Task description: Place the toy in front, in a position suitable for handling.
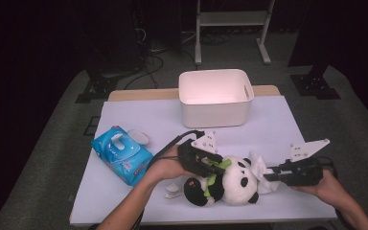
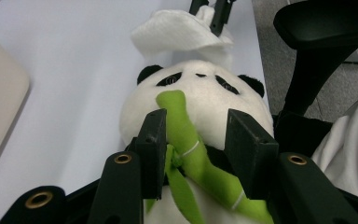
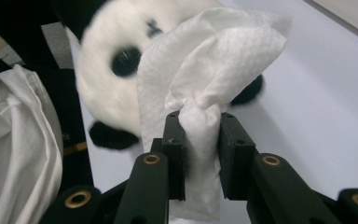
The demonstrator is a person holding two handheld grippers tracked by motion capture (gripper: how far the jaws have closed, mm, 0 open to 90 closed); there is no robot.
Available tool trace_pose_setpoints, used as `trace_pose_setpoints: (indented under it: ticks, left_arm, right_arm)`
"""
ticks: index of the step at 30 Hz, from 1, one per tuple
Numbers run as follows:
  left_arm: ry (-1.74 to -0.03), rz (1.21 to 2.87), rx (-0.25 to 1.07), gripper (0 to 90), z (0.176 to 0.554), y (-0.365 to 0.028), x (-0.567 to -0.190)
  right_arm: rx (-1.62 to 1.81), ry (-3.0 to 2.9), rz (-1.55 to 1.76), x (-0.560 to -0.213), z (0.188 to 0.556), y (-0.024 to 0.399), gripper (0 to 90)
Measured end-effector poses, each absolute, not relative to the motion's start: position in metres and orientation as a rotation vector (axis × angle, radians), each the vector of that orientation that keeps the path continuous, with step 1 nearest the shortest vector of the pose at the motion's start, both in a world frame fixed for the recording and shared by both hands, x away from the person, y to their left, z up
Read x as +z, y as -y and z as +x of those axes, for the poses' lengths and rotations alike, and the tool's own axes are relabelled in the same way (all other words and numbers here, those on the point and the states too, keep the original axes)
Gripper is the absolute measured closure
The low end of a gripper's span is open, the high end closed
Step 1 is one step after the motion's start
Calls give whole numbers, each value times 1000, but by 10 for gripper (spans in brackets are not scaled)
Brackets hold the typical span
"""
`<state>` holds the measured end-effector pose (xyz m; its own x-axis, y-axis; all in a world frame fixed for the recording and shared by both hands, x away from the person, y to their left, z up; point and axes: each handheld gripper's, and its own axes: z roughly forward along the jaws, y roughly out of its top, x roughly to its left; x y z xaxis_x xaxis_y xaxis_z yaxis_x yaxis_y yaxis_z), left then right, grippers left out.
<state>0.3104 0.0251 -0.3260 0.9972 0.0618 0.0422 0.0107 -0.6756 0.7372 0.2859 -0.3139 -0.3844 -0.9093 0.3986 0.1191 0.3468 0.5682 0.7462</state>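
Wiping panda [image 1: 237,179] (table edge [image 1: 187,221] near)

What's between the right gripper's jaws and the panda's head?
A white wipe: the right gripper pinches its bunched end, and the rest drapes against the plush panda, seen in the right gripper view.

Fuzzy plush panda [image 1: 235,181] with a soft green felt-like bamboo stalk [image 2: 189,148]. Crinkly embossed paper wipe [image 3: 205,84], matt white. Glossy blue plastic wipes pack [image 1: 121,154] by the table's left edge. Smooth matt plastic white bin [image 1: 215,97]. Matt black plastic jaws with brass-looking eyelets.
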Motion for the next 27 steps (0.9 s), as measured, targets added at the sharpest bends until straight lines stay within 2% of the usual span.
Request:
trace_pose_setpoints:
  ticks: [5,11,17,27]
  left_arm:
    - [-71,2292,90,566,311,-35,-324]
    - [-98,2282,105,552,310,-43,-323]
    - [-126,2275,114,530,310,-52,-324]
    - [-158,2274,132,484,310,-66,-323]
  right_arm:
    - [1184,-2704,775,-393,284,343,734]
    - [1091,-2721,853,-408,279,359,711]
    - [1099,-2698,915,-412,272,372,610]
    - [1155,-2669,941,-399,272,379,519]
